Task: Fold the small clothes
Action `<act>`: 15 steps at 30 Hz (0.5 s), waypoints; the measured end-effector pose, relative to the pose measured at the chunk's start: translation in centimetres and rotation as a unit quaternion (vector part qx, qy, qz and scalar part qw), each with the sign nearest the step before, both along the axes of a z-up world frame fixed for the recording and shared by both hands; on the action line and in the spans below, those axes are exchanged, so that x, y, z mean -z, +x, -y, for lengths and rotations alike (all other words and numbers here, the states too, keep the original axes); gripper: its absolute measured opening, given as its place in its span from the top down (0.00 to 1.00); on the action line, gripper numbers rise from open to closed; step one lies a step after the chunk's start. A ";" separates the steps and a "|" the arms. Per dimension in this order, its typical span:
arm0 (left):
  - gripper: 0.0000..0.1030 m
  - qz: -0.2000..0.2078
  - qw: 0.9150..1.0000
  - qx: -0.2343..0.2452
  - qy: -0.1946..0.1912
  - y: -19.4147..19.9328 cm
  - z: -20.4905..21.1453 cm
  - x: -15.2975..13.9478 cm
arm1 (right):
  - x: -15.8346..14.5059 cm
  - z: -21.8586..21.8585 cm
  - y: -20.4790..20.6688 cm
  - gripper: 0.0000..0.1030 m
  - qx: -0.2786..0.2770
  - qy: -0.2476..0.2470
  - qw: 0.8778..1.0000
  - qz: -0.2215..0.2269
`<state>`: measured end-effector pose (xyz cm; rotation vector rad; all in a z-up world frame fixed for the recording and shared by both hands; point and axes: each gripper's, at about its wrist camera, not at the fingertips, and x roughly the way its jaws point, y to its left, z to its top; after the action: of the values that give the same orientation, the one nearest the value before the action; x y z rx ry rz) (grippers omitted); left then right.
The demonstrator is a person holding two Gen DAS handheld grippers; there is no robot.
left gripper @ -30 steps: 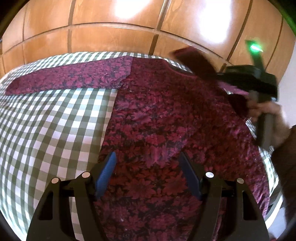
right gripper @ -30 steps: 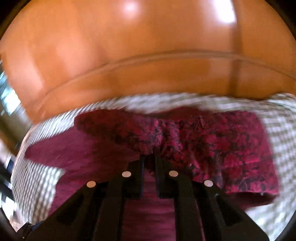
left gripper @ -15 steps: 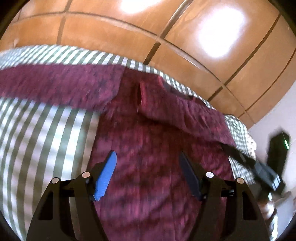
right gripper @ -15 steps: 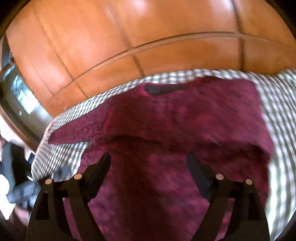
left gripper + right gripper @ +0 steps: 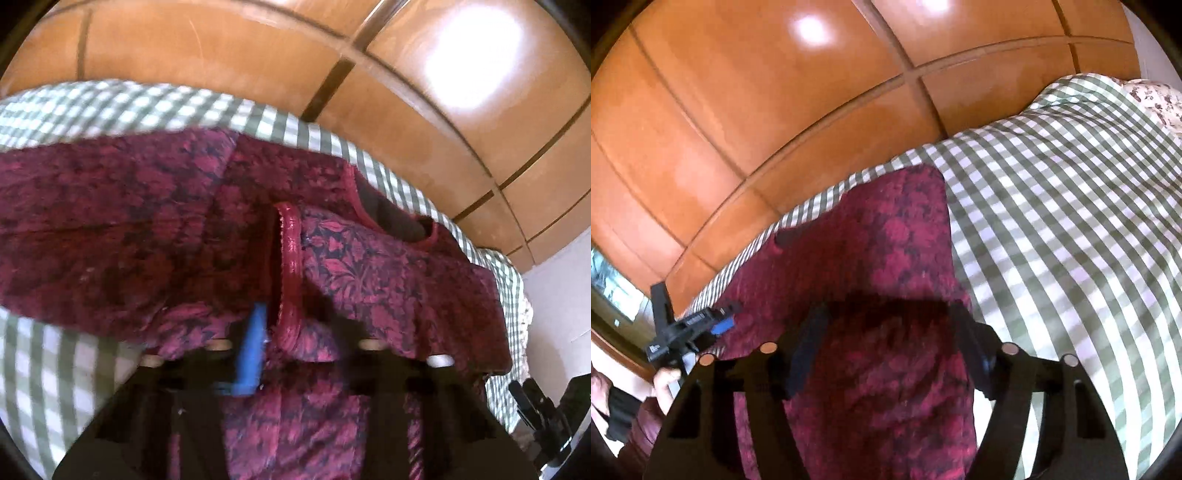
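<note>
**Left fingers pinching a sleeve cuff, right fingers parted over the garment**

The left gripper [image 5: 284, 332] has its fingers closing on the shiny red trimmed cuff [image 5: 290, 266] of a dark red floral-patterned fabric garment [image 5: 110, 236]. The blue pad of one finger [image 5: 251, 354] shows just beside the trim; the other finger is blurred and mostly buried under a fold of cloth. The lower gripper body is dark and hard to make out.

The right gripper [image 5: 886, 354] has its fingers apart and closing, with the garment [image 5: 894, 258] lying under and between them; the pads do not press on it. Shadow and blur hide the fingertips' exact contact with the cloth.

The garment lies spread on a bed covered by a green and white checked sheet [image 5: 1052, 221], one sleeve laid across the body. Its dark neckline [image 5: 391, 218] faces the glossy brown wooden panelled wall [image 5: 221, 48]. In the right wrist view, a hand [image 5: 666, 384] holding the left gripper [image 5: 722, 325] is cut off at the lower left edge.
</note>
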<state>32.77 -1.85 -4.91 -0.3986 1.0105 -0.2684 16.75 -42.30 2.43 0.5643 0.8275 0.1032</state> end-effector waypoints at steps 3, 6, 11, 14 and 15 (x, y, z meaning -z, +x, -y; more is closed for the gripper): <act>0.96 0.029 0.999 -0.005 -0.016 -1.0 -0.9 -1.3 | 0.4 -1.0 1.5 0.41 -0.008 -0.002 1.000 -0.006; 0.96 0.056 0.998 -0.017 -0.011 -2.5 -2.7 -2.8 | 1.7 -2.5 3.0 0.41 -0.025 -0.012 0.999 -0.021; 0.99 0.049 0.997 -0.038 0.043 -2.4 -5.1 -2.2 | 4.3 -5.9 4.9 0.41 -0.049 -0.052 0.996 -0.051; 0.99 0.043 0.996 -0.030 0.069 -2.4 -4.4 -1.3 | 4.3 -6.5 5.1 0.40 -0.056 -0.079 0.994 -0.056; 0.99 0.044 0.995 -0.024 0.086 -2.5 -3.8 -1.1 | 4.0 -6.5 5.0 0.40 -0.061 -0.083 0.993 -0.057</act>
<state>30.24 1.92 -3.76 -0.2521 0.9278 -0.1540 21.70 -35.78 -1.55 0.3647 0.9726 0.1121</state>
